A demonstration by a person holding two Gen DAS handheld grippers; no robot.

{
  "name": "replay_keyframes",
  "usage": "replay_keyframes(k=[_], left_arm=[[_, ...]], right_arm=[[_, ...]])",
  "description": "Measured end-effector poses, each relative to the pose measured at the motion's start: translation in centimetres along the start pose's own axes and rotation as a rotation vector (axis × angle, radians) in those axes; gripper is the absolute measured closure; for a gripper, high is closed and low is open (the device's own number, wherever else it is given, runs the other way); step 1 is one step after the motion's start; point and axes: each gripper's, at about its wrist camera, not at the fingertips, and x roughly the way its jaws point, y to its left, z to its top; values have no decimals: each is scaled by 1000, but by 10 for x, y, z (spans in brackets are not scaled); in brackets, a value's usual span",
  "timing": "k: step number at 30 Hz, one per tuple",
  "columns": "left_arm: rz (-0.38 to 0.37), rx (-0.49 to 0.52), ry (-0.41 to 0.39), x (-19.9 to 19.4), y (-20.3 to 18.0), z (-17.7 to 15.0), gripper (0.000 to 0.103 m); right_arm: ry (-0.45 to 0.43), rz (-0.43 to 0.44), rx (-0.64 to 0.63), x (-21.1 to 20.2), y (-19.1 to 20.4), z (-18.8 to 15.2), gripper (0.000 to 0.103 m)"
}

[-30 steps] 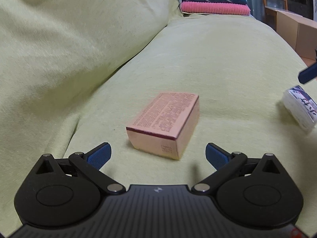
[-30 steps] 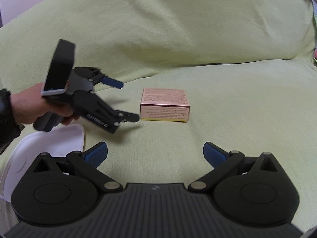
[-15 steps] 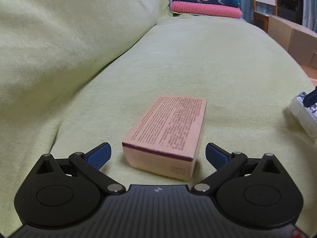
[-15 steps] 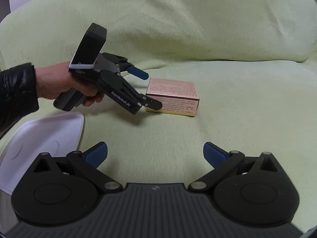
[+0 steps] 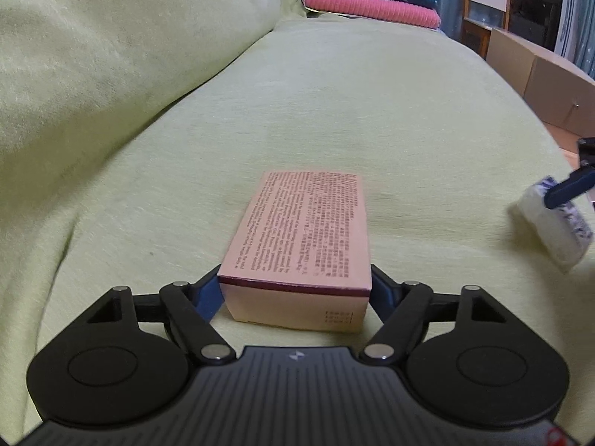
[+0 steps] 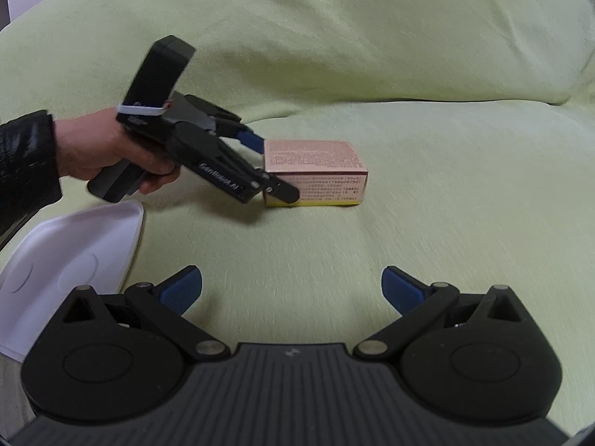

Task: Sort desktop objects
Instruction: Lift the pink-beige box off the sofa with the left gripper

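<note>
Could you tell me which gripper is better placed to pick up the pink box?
Left. The left gripper already straddles the box, one finger on each side. The right gripper is open over bare cushion, well short of it.

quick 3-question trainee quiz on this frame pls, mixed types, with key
1. True or false: the left gripper has its fingers on either side of the near end of the pink box.
2. Multiple choice: in the right wrist view, the white tray lies
A. on top of the box
B. at the lower left, below the hand that holds the left gripper
C. behind the sofa cushion
3. Fill in: the right gripper is ____ and holds nothing.

Key: 1 true; 2 B; 3 open
</note>
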Motion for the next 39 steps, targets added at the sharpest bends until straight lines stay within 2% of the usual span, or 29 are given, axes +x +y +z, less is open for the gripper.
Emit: replay_keyframes(k=[6, 10, 13, 17, 22, 28, 32, 34, 39], left_arm=[[-30, 47, 16, -27, -39, -15, 26], [-18, 129, 24, -53, -74, -30, 26], [50, 253, 43, -69, -105, -44, 26], [164, 478, 54, -83, -149, -65, 28], [226, 641, 37, -95, -186, -84, 28], [262, 728, 13, -99, -211, -96, 28], [279, 799, 8, -98, -224, -103, 28], [277, 794, 12, -97, -227, -104, 27], [288, 843, -12, -99, -233, -110, 25]], right_arm=[[11, -14, -17, -17, 4, -3, 1], [15, -20, -15, -34, 3, -8, 1], [14, -25, 5, -45, 0, -10, 1], [1, -27, 17, -52, 1, -4, 1], [-11, -30, -59, -51, 12, 9, 1], [4, -44, -145, -39, 22, 21, 1], [37, -62, -206, -32, 27, 16, 1], [54, -65, -226, -29, 28, 11, 1], [55, -49, -187, -44, 32, 2, 1]])
